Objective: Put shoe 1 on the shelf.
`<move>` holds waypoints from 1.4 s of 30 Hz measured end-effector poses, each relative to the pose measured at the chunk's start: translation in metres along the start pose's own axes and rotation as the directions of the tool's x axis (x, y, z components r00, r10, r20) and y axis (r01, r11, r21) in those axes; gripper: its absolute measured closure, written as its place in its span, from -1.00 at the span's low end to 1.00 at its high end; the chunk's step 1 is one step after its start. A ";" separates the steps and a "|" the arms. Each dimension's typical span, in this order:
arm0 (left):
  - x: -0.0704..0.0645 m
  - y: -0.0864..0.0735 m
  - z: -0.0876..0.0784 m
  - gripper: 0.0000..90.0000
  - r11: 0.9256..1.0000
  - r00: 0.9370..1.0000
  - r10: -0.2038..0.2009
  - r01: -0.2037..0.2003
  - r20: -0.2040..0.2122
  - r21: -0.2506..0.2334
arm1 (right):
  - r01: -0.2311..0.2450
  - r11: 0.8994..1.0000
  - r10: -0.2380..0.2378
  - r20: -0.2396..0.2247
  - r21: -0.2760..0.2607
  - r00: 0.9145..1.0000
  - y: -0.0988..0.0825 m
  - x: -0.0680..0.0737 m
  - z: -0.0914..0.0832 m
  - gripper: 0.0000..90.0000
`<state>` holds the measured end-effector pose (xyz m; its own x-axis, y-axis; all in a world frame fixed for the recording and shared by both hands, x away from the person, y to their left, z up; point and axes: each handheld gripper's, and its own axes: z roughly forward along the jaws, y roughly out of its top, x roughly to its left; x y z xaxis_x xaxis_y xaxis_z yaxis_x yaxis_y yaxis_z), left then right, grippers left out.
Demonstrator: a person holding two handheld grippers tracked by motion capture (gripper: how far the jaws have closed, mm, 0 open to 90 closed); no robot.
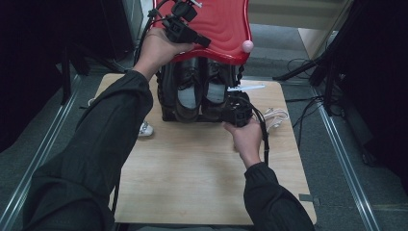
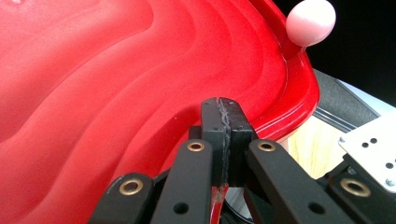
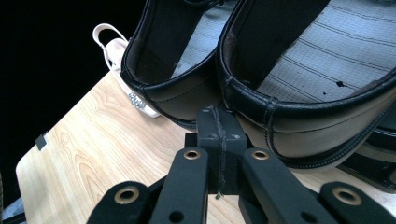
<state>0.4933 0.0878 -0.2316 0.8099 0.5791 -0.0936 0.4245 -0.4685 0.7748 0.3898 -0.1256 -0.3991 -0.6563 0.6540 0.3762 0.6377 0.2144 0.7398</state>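
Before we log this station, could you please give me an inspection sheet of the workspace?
Surface: wooden table, pale grain.
Job's things: red lid raised, with pink knob; pair of black shoes beneath it.
Clutter: small white object left of the shoes.
Grippers: left tongs shut on the lid's edge; right tongs shut, at the shoes' heels.
Cables: white cable bundled right of the shoes.
Surroundings: grey floor, metal rails.

Glossy red plastic lid (image 2: 116,79), shiny black leather shoes (image 3: 261,74), pale wood-grain table (image 1: 192,168)
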 end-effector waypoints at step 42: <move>0.003 -0.003 0.001 1.00 0.999 1.000 -0.027 0.028 0.010 -0.018 | -0.023 0.998 0.031 0.127 -0.063 0.991 0.014 -0.008 0.003 1.00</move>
<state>0.4945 0.0903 -0.2344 0.8021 0.5848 -0.1212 0.4394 -0.4404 0.7830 0.4051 -0.1259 -0.3932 -0.5794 0.7473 0.3253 0.6261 0.1526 0.7647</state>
